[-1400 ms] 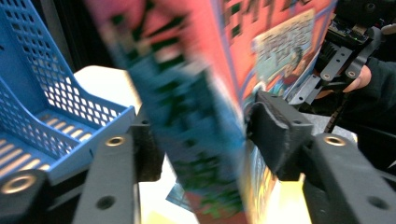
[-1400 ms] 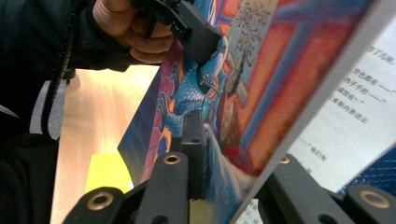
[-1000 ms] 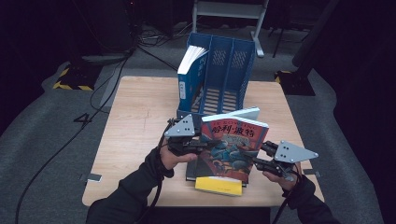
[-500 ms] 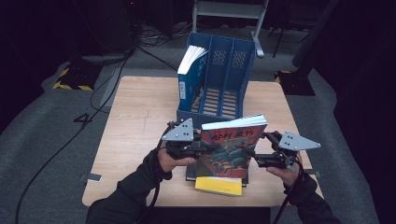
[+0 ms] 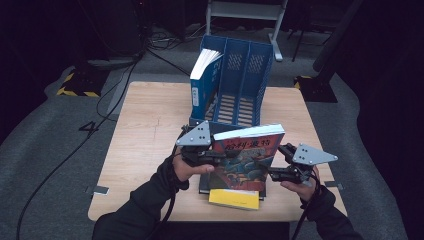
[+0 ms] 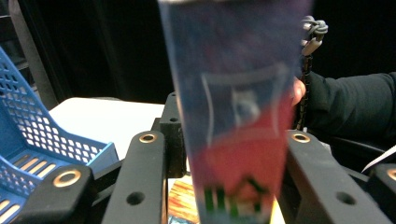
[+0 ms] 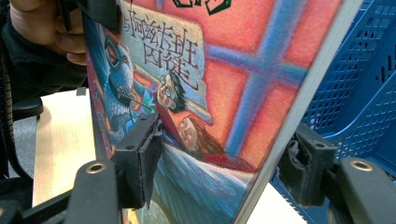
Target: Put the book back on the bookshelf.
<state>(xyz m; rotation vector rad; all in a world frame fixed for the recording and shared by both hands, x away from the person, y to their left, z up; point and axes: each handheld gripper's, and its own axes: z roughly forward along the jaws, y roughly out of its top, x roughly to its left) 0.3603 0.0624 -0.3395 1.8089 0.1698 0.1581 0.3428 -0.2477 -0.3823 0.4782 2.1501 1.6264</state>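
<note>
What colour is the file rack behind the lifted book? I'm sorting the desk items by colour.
Blue, with perforated walls; the file rack shows best in the high view.

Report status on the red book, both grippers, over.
Left gripper clamped on red book. Right gripper jaws just closing in, book between them, pads off. Book upright before blue file rack; path clear.

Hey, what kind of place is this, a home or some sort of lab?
Probably a lab or recording studio, not a home: a lone wooden table on grey carpet, black curtains around it, cables trailing over the floor, and yellow-black hazard tape beside it.
</note>
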